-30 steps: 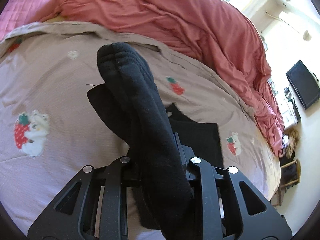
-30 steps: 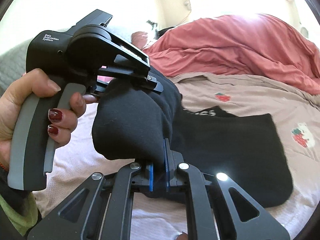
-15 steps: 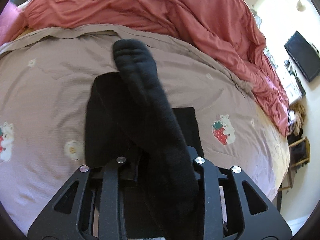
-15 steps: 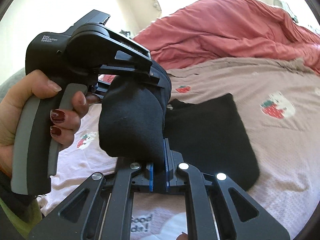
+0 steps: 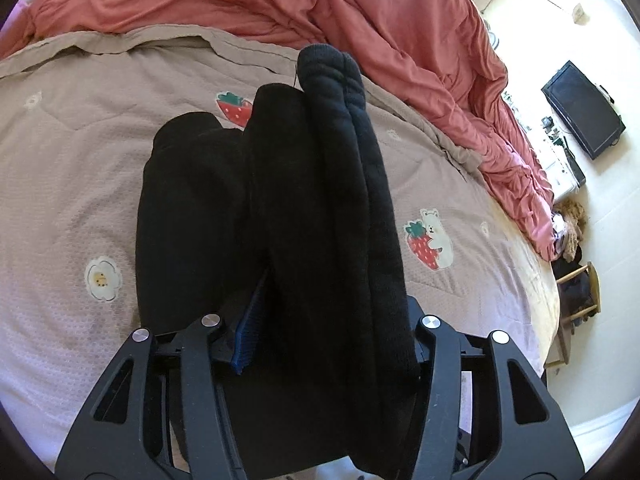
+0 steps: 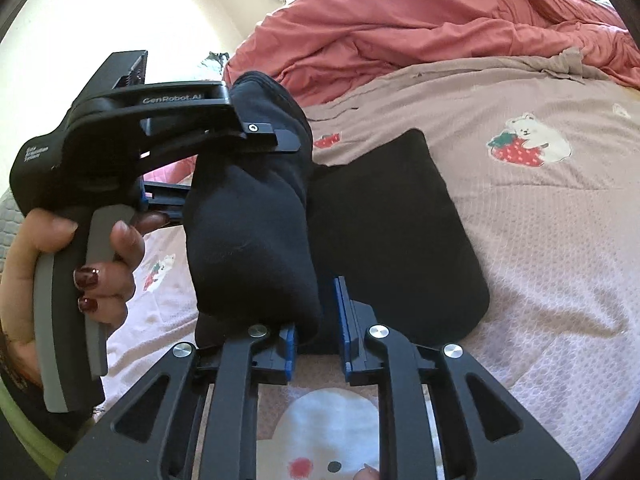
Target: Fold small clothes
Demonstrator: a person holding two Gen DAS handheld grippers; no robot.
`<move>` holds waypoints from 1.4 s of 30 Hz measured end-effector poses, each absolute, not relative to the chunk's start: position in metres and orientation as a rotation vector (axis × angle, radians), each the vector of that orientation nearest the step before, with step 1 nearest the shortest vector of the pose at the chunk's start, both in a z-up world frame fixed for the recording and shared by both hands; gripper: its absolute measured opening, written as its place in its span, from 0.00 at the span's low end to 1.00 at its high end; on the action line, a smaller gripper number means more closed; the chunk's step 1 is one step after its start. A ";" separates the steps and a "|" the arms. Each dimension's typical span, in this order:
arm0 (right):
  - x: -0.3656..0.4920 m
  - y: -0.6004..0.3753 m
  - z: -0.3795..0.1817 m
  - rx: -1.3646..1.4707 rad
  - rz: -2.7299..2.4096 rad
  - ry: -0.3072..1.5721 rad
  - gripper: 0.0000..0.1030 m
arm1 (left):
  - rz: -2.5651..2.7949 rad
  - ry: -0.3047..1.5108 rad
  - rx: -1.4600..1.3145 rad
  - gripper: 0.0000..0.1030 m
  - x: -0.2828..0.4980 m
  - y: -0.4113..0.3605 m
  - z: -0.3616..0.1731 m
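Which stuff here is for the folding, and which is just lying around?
For the folding:
black sock
left claw
right claw
black cloth on the bed

Just lying around:
red blanket
strawberry bedspread
TV

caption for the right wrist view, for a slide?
Right gripper with jaws parted beside a black sock that the left gripper holds above a black garment on the quilt.

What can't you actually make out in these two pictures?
- Left wrist view: right pad of the left gripper, covered by the black sock.
- Right wrist view: whether the right gripper pinches the sock; fabric fills its gap.
- Both views: the flat black garment, near edge behind the sock.
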State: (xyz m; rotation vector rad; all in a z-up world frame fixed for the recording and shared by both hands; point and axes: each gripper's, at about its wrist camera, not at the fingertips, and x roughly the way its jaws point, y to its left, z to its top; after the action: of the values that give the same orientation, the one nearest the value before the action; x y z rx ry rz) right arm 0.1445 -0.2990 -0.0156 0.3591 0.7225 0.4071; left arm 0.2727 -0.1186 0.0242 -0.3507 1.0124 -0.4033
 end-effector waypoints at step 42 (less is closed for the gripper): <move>0.154 -0.335 0.011 0.311 0.291 0.747 0.43 | -0.172 0.911 -0.221 0.72 0.233 -0.044 0.000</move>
State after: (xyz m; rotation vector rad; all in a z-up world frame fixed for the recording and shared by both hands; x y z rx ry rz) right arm 0.1538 -0.3352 0.0105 0.3110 0.7469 0.2910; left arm 0.2335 -0.0445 -0.0001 -0.2206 0.9111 -0.1720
